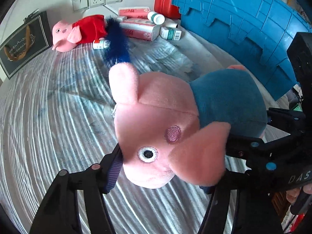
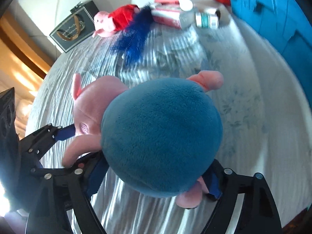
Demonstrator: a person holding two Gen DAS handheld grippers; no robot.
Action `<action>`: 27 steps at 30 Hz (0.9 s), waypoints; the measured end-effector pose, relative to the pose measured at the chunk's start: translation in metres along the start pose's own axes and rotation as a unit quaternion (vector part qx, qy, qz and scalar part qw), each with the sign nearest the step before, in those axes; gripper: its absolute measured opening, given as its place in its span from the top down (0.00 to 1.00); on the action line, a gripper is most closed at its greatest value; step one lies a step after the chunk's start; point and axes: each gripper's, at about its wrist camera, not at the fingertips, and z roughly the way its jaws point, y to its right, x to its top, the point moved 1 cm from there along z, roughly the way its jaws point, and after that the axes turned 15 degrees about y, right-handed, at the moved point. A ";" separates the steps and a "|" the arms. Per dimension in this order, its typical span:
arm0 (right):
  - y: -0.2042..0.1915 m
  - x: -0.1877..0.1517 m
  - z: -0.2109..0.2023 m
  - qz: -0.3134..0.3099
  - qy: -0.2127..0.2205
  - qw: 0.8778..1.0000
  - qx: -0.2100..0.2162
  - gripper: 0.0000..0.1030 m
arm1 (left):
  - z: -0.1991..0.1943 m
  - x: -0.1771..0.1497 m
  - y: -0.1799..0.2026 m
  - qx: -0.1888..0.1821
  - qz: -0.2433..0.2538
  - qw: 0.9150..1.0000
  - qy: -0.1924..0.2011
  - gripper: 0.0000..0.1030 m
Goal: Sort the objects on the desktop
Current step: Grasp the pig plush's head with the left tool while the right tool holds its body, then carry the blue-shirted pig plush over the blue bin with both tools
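A pink pig plush in a blue-green outfit (image 1: 161,101) lies on the white striped tablecloth (image 1: 48,117). In the left wrist view its head fills the space between the fingers of my left gripper (image 1: 165,167), whose pads press on the head; the right pad is hidden behind an ear. In the right wrist view my right gripper (image 2: 156,175) clasps the plush's round blue-green body (image 2: 161,132) from both sides, with the legs poking out near the right finger. The left gripper (image 2: 66,132) shows there at the left, against the head.
At the back lie a pig plush in a red dress (image 1: 78,32), a blue furry thing (image 1: 117,44), pink tissue packs (image 1: 140,29), medicine bottles (image 1: 156,17) and a box (image 1: 170,33). A blue crate (image 1: 243,19) stands right, a red case (image 1: 163,0) behind it, a black gift bag (image 1: 23,42) left.
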 end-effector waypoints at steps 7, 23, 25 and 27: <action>-0.008 0.020 -0.051 -0.021 0.075 0.997 0.003 0.21 | -0.046 0.040 0.021 0.005 0.033 0.996 0.078 0.38; 0.030 0.088 -0.237 -0.058 0.285 0.956 -0.021 0.20 | -0.134 0.165 0.157 -0.018 0.096 0.958 0.268 0.38; 0.052 0.094 -0.262 -0.060 0.304 0.950 -0.032 0.20 | -0.133 0.183 0.188 -0.027 0.105 0.953 0.283 0.38; 0.077 0.101 -0.287 -0.057 0.321 0.944 -0.041 0.20 | -0.131 0.202 0.220 -0.039 0.109 0.948 0.296 0.38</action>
